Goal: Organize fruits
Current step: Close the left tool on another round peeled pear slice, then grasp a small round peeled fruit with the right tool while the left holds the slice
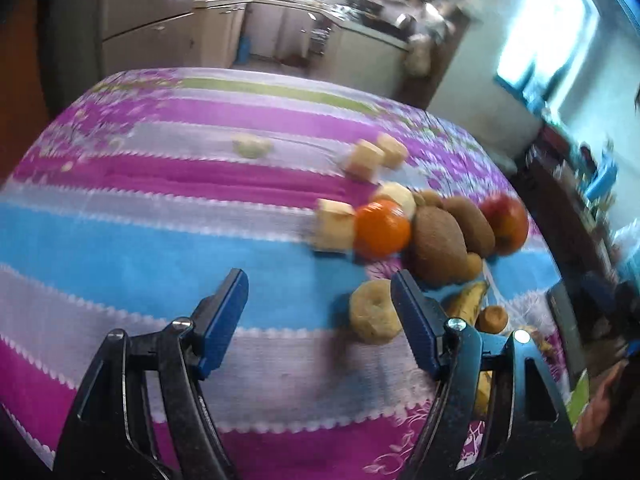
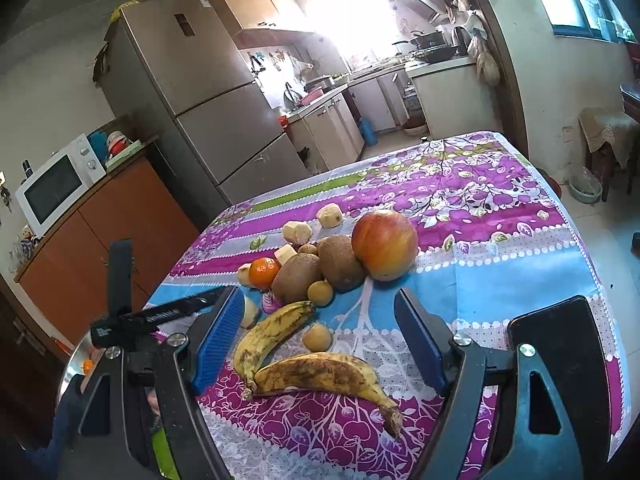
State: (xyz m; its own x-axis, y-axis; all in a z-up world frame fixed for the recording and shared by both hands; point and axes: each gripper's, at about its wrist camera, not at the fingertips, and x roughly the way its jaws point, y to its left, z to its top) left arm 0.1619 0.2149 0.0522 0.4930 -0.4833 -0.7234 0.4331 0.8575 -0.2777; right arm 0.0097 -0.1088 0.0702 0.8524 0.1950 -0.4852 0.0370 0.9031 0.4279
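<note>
A pile of fruit lies on the striped tablecloth (image 2: 500, 272): a red apple (image 2: 385, 245), two kiwis (image 2: 298, 278), an orange mandarin (image 2: 264, 271), small brown round fruits (image 2: 320, 293) and pale peeled chunks (image 2: 297, 233). Two spotted bananas (image 2: 320, 374) lie nearest my right gripper (image 2: 320, 340), which stands open just above them. My left gripper (image 1: 320, 320) is open over bare cloth, left of the pile. In the left wrist view a pale peeled piece (image 1: 374, 312) lies beside the right finger, with the mandarin (image 1: 382, 229), kiwis (image 1: 438, 246) and apple (image 1: 505, 224) beyond.
A dark phone-like slab (image 2: 560, 344) lies on the table at the right. A metal bowl rim (image 2: 72, 364) and the other gripper's black frame (image 2: 120, 300) show at the left. Beyond the table stand a fridge (image 2: 192, 112), a microwave (image 2: 56, 188) and kitchen counters.
</note>
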